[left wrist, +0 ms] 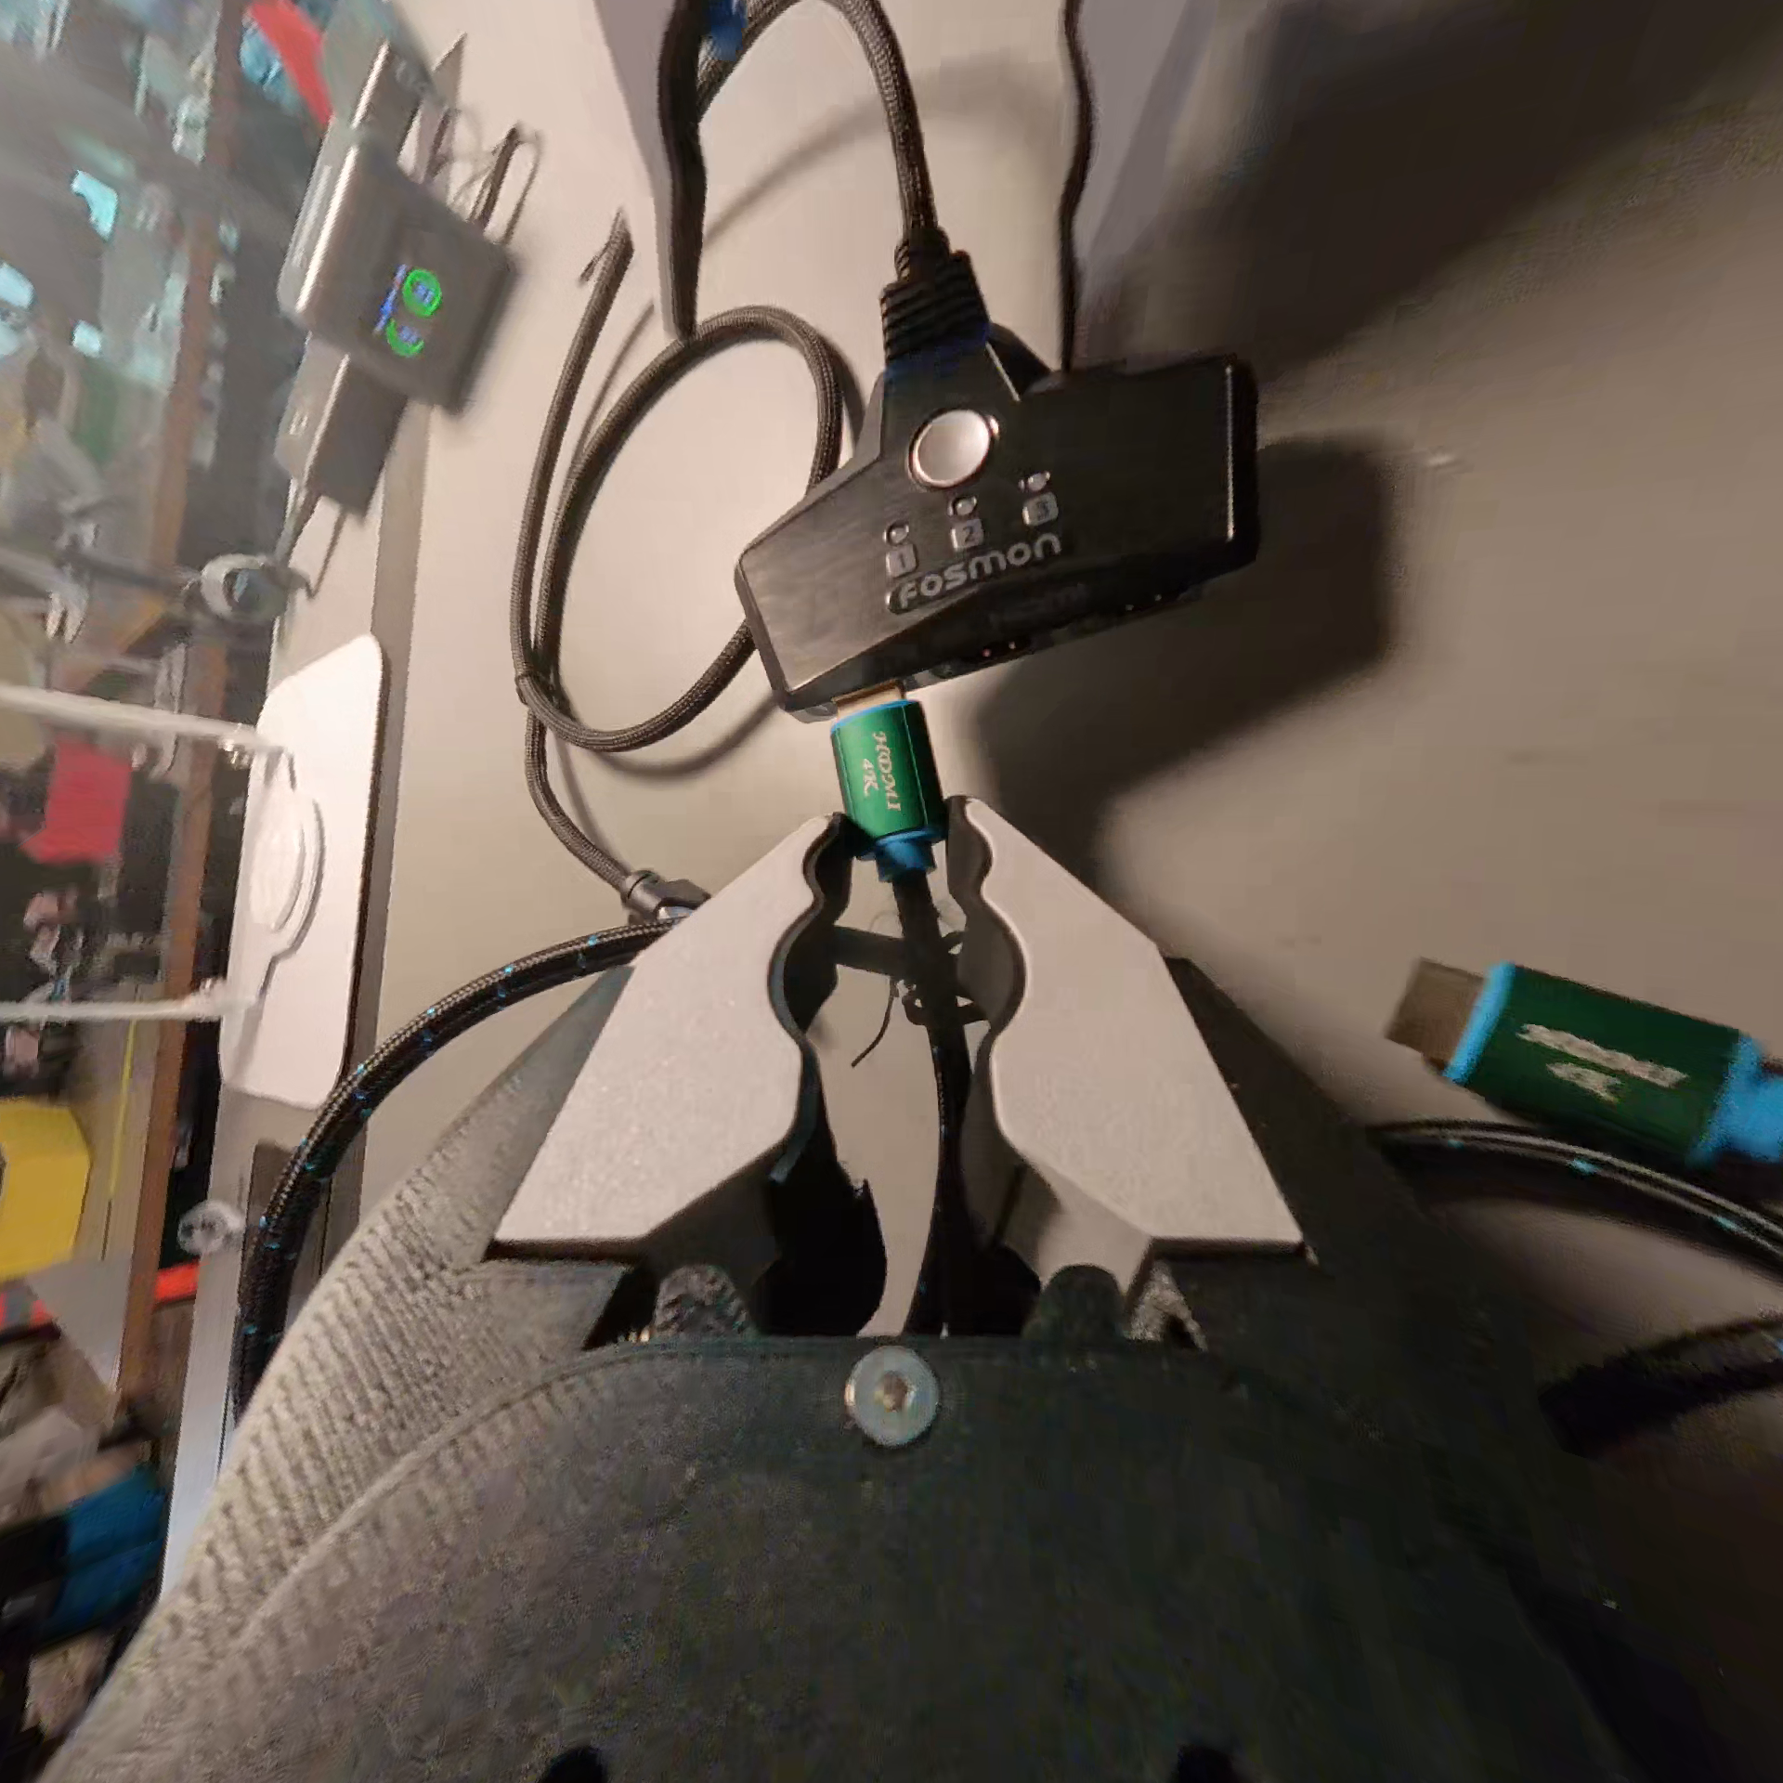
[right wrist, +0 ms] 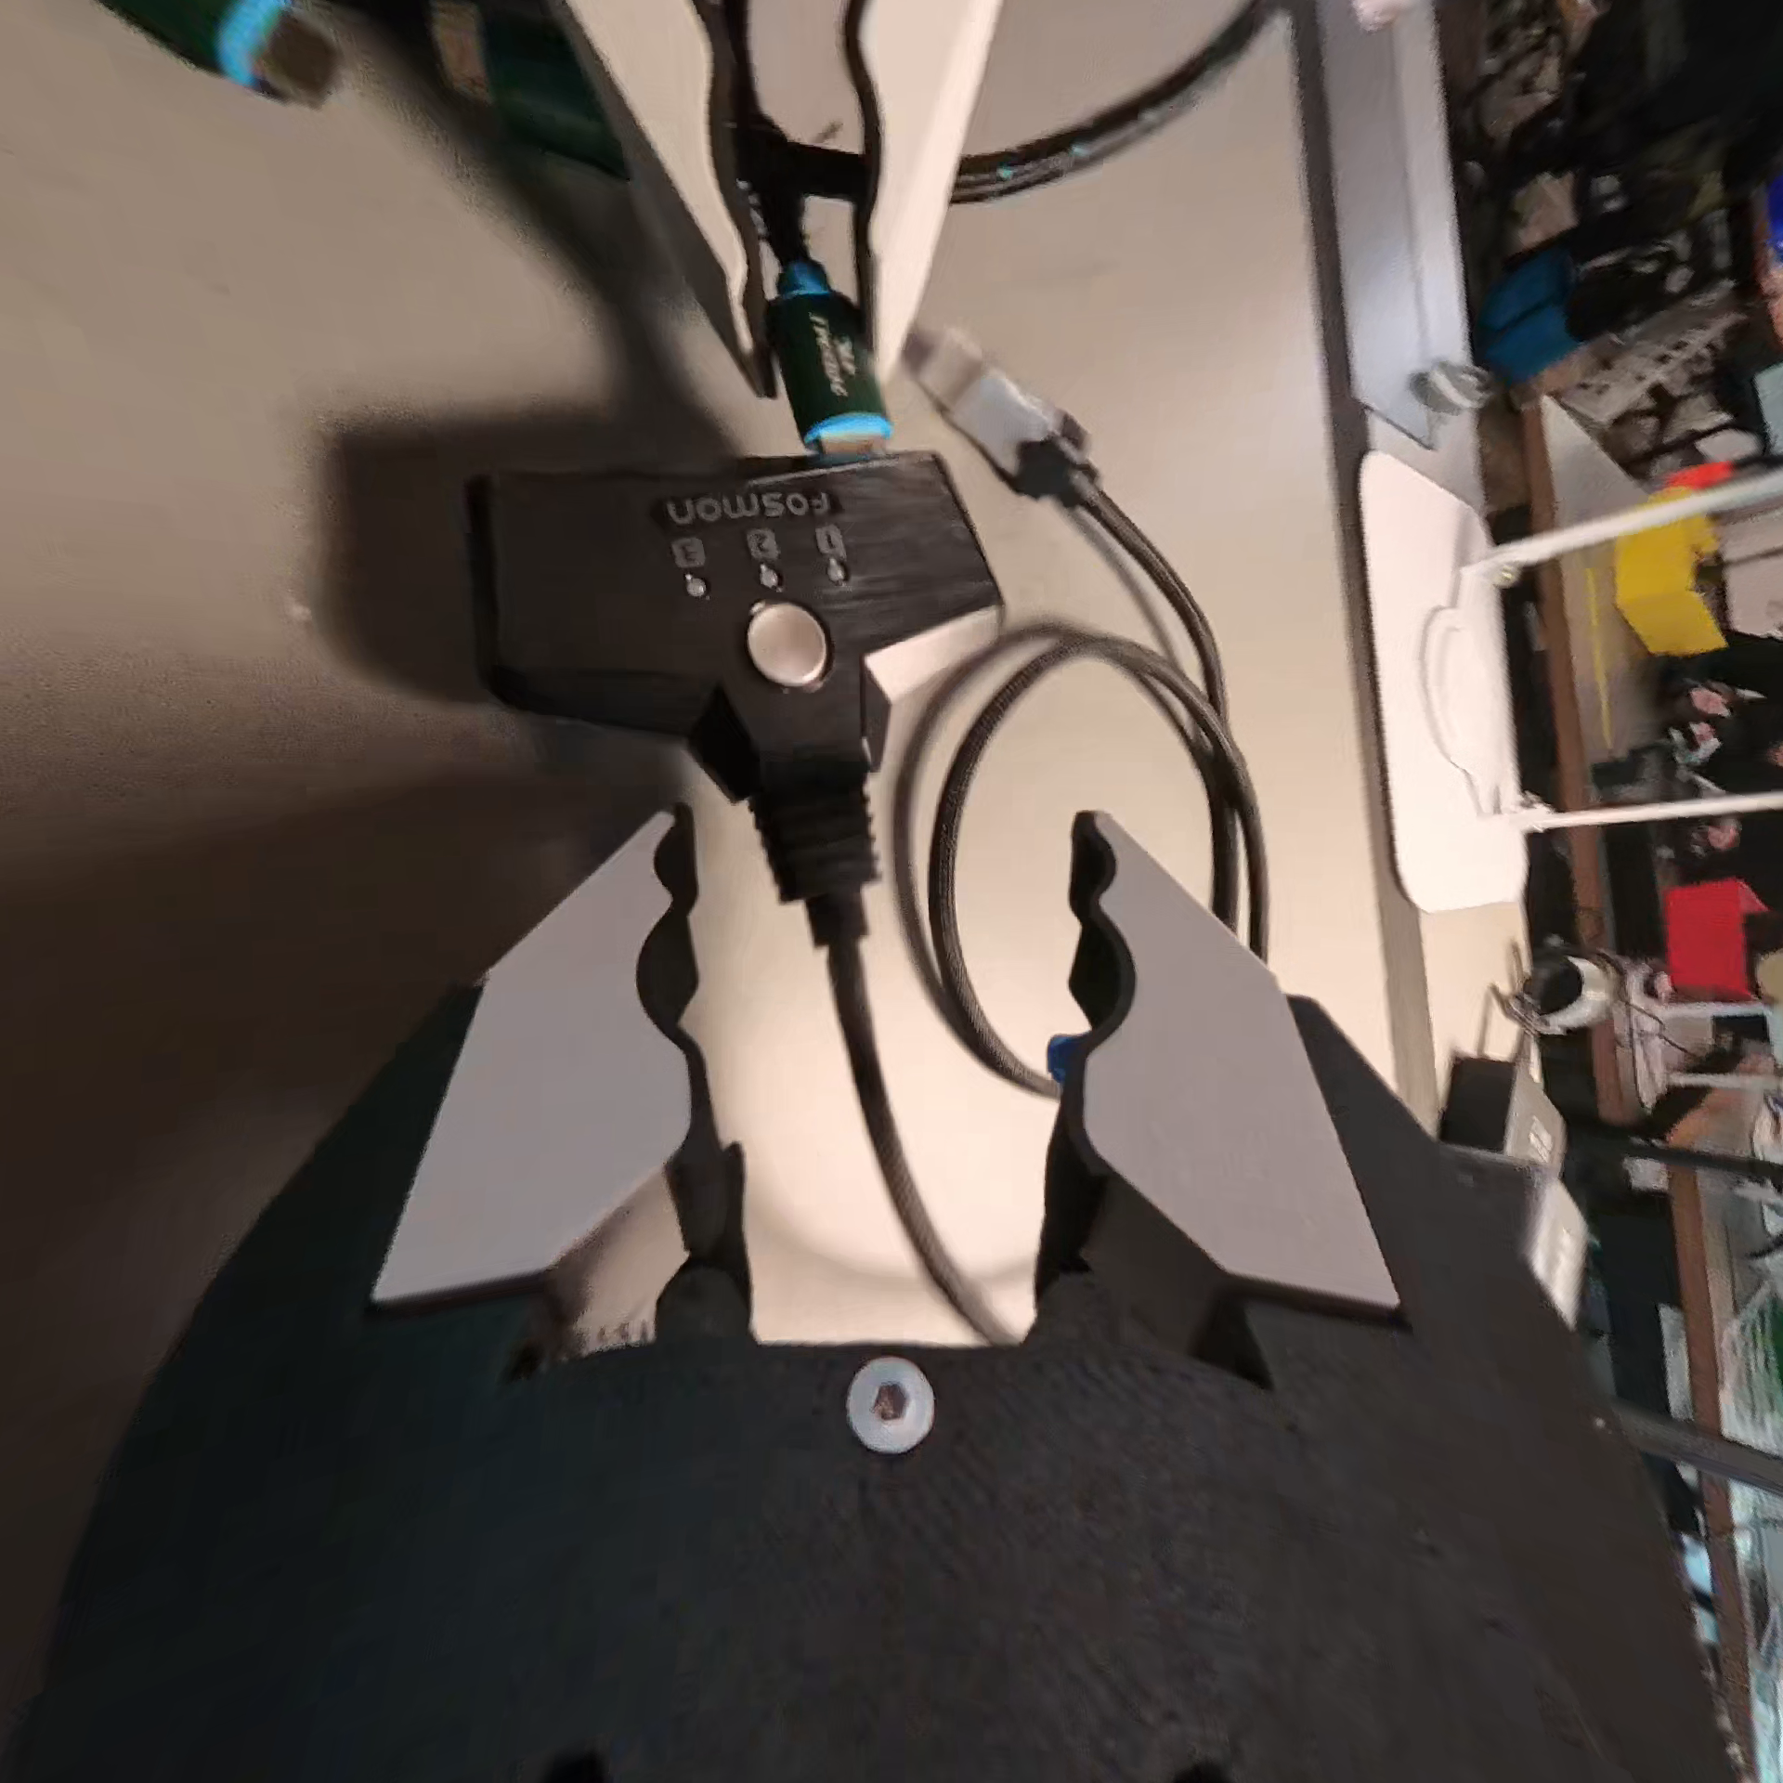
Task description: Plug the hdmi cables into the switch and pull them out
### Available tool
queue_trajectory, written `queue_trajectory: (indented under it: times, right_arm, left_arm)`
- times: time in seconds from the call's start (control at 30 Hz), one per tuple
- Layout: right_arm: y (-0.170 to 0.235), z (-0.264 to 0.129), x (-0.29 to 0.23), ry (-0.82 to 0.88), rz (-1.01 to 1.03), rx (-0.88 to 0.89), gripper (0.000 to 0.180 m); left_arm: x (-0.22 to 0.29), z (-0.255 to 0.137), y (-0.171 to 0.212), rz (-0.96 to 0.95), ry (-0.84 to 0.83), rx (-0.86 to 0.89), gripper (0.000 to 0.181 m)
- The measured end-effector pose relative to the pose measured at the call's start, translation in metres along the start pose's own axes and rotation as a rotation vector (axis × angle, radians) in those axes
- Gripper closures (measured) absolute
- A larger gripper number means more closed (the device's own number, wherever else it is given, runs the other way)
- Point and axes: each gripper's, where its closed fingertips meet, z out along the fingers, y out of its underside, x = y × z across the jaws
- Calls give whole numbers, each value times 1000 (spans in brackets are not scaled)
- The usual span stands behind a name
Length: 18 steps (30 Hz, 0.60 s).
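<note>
A black HDMI switch (left wrist: 994, 521) with a round silver button lies on the pale table. My left gripper (left wrist: 892, 825) is shut on a green HDMI plug (left wrist: 883, 777) whose metal tip sits in the switch's left port. The switch (right wrist: 724, 589) and that plug (right wrist: 830, 376) also show in the right wrist view, the plug held by the left gripper's white fingers (right wrist: 917, 241). My right gripper (right wrist: 878, 830) is open and empty, its fingers on either side of the switch's own black cable (right wrist: 820, 849). A second green HDMI plug (left wrist: 1582, 1061) lies loose at the right.
A coiled black braided cable (left wrist: 666, 540) with a silver plug (right wrist: 984, 396) lies beside the switch. A grey power bank (left wrist: 386, 280) with green lights and a white pad (left wrist: 299, 868) sit near the table edge. Cluttered shelves lie beyond. Across from one pair of fingers to the other is roughly 9 cm.
</note>
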Motion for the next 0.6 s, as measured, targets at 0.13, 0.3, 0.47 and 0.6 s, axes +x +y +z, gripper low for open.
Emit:
queue_trajectory:
  times: [0.13, 0.3, 0.47, 0.6]
  right_arm:
    - [-12, 6, -24, -104, -35, -9, 117]
    - [-20, 6, -33, -135, -63, 18, 125]
    - [-26, 3, -42, -188, -131, 72, 128]
    - [-28, 2, -45, -194, -169, 90, 129]
  left_arm:
    - [8, -4, -10, 64, 23, 45, 161]
    - [9, -8, -11, 73, 31, 54, 162]
    - [20, -11, -14, 104, 101, 81, 162]
    - [25, -11, -14, 112, 123, 84, 162]
